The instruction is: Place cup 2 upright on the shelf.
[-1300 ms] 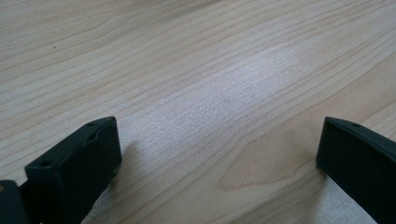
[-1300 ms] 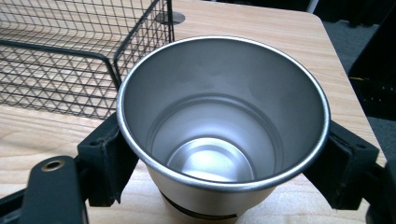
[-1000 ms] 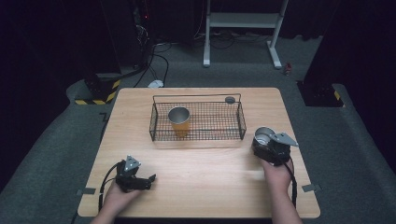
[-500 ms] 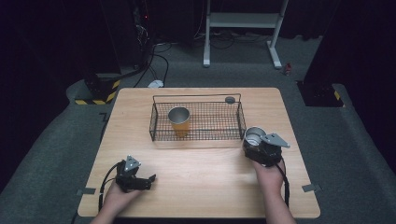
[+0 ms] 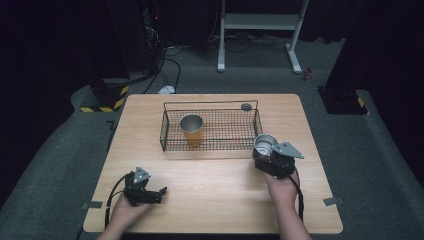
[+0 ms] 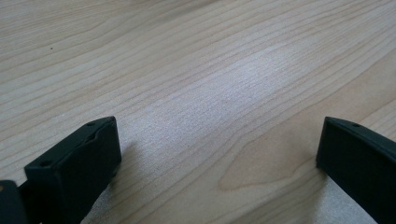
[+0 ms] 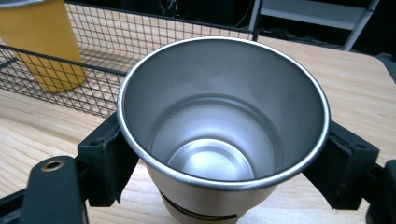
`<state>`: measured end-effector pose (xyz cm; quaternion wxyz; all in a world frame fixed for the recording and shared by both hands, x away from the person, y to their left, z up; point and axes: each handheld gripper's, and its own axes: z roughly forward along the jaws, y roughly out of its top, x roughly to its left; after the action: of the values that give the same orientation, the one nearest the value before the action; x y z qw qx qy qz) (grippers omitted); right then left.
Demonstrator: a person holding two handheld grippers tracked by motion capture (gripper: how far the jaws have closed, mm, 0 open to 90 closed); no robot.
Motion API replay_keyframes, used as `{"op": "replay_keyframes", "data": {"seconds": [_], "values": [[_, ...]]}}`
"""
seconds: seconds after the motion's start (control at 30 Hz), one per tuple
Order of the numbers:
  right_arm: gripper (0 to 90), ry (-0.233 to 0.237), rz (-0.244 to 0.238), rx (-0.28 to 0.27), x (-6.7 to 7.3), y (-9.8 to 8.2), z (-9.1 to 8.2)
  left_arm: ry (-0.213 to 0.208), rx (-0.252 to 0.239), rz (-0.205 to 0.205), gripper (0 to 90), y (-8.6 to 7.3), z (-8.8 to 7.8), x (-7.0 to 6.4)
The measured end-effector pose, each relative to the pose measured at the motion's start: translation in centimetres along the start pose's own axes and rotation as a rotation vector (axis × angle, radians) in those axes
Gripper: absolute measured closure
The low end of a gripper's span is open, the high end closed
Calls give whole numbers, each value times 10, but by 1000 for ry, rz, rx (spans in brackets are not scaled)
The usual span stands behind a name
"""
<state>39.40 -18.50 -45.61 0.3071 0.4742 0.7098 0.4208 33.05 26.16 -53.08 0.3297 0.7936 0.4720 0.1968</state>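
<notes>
A silver steel cup (image 5: pixel 264 143) (image 7: pixel 224 135) is clamped upright between the jaws of my right gripper (image 5: pixel 268 152) (image 7: pixel 224 163), just outside the front right corner of the black wire basket (image 5: pixel 210 141). Inside the basket stands a yellow cup (image 5: pixel 192 129) (image 7: pixel 44 44) with a steel rim, left of centre. My left gripper (image 5: pixel 150 194) (image 6: pixel 217 154) rests near the table's front left, jaws wide apart over bare wood with nothing between them.
A small dark round object (image 5: pixel 246 106) lies by the basket's back right corner. The wooden table (image 5: pixel 215 205) has free room in front of the basket. Beyond it are cables, a yellow-black striped base (image 5: pixel 102 105) and a white stand (image 5: pixel 260 30).
My right gripper has carried the silver cup leftward and forward, closer to the basket's front right corner. The left gripper has stayed put.
</notes>
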Motion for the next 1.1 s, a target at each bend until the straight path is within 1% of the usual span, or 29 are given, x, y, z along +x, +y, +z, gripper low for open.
{"op": "replay_keyframes", "data": {"seconds": [0.27, 0.53, 0.7, 0.8, 1.0, 1.1], "values": [[185, 21, -21, -17, 9, 12, -2, -1, 0, 1, 2, 0, 0, 0], [185, 37, -24, -36, 15, 26, -1, -2, -2, 2, 2, 0, 0, 0], [185, 41, -41, -41, 17, 34, 2, -2, -1, 2, 2, 0, 0, 0], [185, 43, -34, -45, 18, 39, 5, -2, -1, 3, 2, 0, 0, 0], [185, 45, -53, -43, 20, 50, 11, -2, -1, 3, 2, 0, 0, 0], [185, 48, -48, -48, 22, 54, 14, -2, -2, 3, 2, 0, 0, 0]]}}
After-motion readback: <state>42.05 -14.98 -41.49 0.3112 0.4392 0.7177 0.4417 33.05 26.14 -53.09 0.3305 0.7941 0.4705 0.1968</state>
